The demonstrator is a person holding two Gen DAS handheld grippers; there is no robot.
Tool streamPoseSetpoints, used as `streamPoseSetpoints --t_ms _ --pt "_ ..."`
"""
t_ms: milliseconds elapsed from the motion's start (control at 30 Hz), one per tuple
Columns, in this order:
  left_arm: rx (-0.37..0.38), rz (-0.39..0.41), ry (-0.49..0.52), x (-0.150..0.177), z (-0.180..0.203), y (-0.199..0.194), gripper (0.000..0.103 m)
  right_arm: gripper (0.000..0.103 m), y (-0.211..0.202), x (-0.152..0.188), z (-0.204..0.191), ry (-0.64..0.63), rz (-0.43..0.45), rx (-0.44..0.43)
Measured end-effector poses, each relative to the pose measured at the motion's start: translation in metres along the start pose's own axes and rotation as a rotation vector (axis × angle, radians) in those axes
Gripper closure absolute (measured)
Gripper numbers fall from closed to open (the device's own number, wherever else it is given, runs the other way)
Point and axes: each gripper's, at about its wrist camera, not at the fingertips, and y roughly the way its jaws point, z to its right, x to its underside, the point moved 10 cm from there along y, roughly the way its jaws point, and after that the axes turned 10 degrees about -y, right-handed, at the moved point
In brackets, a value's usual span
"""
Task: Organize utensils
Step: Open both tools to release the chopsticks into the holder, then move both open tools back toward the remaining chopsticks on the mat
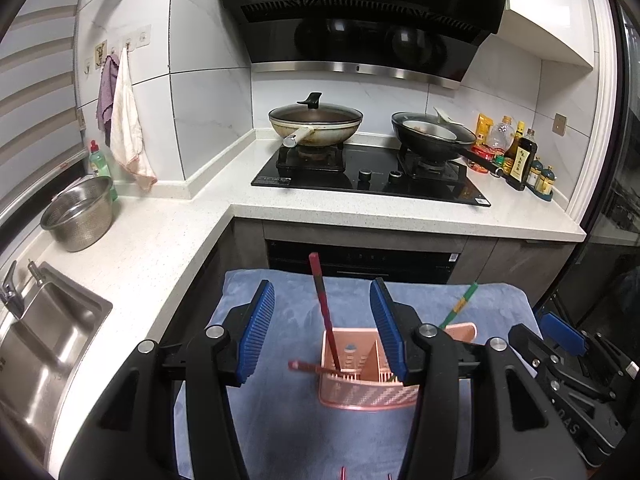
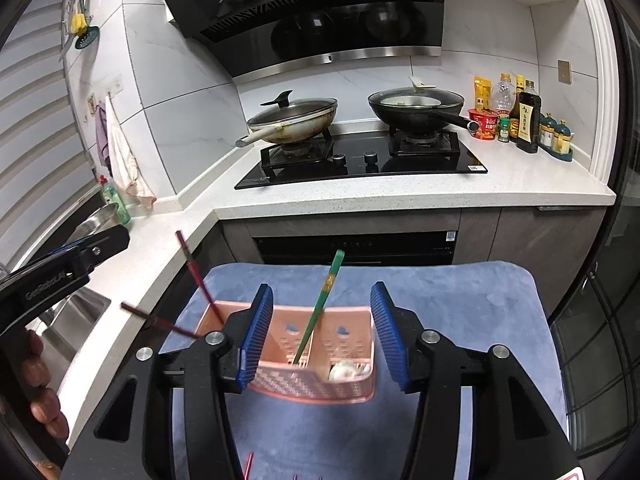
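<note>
Tools left (image 1: 322, 330) and right (image 2: 322, 330) both gape unladen above pink caddy (image 2: 320, 384) holding red chopsticks (image 1: 324, 312)

White-tiled kitchen (image 1: 208, 92) (black range hood (image 1: 360, 16))

A home kitchen is shown: a gas hob (image 1: 368, 172) with pans, a range hood (image 1: 360, 20) above, a steel sink (image 1: 48, 332).

"GeeRobot" on left gripper (image 2: 60, 276)
</note>
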Motion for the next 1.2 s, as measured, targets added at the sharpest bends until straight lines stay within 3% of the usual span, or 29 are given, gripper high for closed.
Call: streamPoseSetpoints --t_ms 700,1200 --pt "-0.021 -0.03 -0.002 0.078 -0.032 -0.088 0.055 0.052 -0.11 0.094 -0.041 -0.05 -0.027 0.013" --pt "-0.058 -0.123 -0.011 0.172 -0.066 -0.111 0.054 0.052 -0.133 0.197 -0.056 -0.05 -0.145 0.036"
